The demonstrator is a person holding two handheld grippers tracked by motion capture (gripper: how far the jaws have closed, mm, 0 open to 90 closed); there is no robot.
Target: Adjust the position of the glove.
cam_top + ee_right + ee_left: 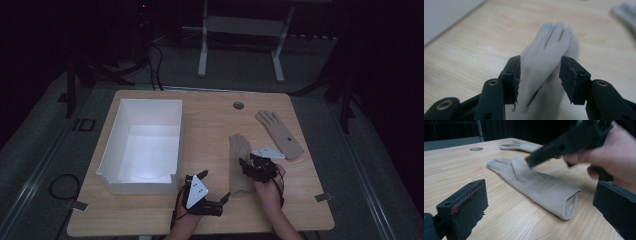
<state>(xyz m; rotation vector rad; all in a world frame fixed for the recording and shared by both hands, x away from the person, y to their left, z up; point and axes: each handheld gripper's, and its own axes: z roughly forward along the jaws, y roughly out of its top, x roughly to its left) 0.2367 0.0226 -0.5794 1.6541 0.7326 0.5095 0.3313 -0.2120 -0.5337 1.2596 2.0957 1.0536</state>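
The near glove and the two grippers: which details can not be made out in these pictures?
- Near glove: blurred in the right gripper view; whether the right gripper touches it is unclear.
- Near glove's fingertips: partly hidden in the left gripper view by the right gripper's black finger.
- White bin: the near wall hides part of its floor in the high view.
- Far glove: its dark mark is too small to read.

This is looking like a lab or a test room for recordings. A plain wooden table [150,220] is standing alone on grey carpet [45,145] in a dark room. Black cables [155,65] are lying on the floor, and a white metal frame [240,45] is standing behind the table.
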